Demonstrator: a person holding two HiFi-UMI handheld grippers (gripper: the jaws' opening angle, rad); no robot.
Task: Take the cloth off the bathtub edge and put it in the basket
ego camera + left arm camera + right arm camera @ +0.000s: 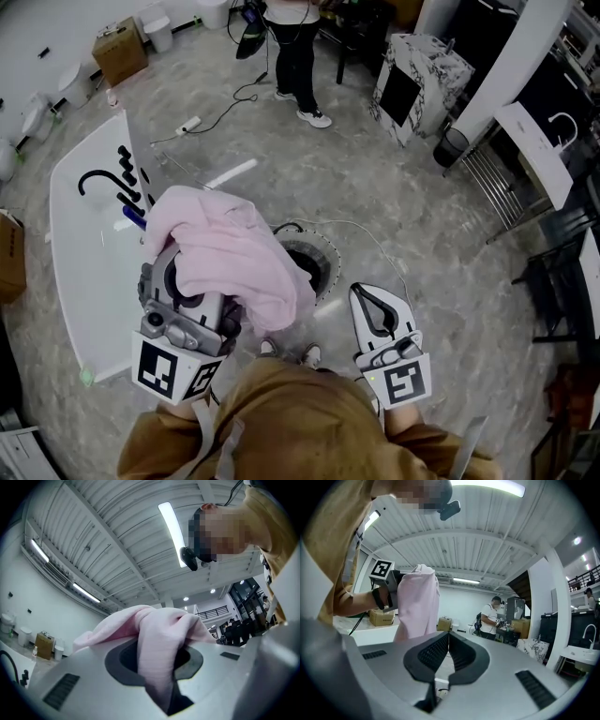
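A pink cloth [234,253] is bunched over the jaws of my left gripper [183,272], which is shut on it and held upright. In the left gripper view the cloth [157,653] runs down between the pads and spills over both sides, with the left gripper [158,667] pointing at the ceiling. The round black basket [314,267] stands on the floor just right of the cloth, partly hidden by it. The white bathtub [89,253] lies at the left. My right gripper [364,292] is shut and empty, right of the basket. The right gripper [448,635] looks across at the cloth [419,604].
A person [295,56] stands at the far side of the room. Beyond are a cardboard box [120,52], a marble-patterned cabinet [417,70], a black bin [452,145] and a white sink unit [539,150]. Cables [216,117] lie on the grey floor.
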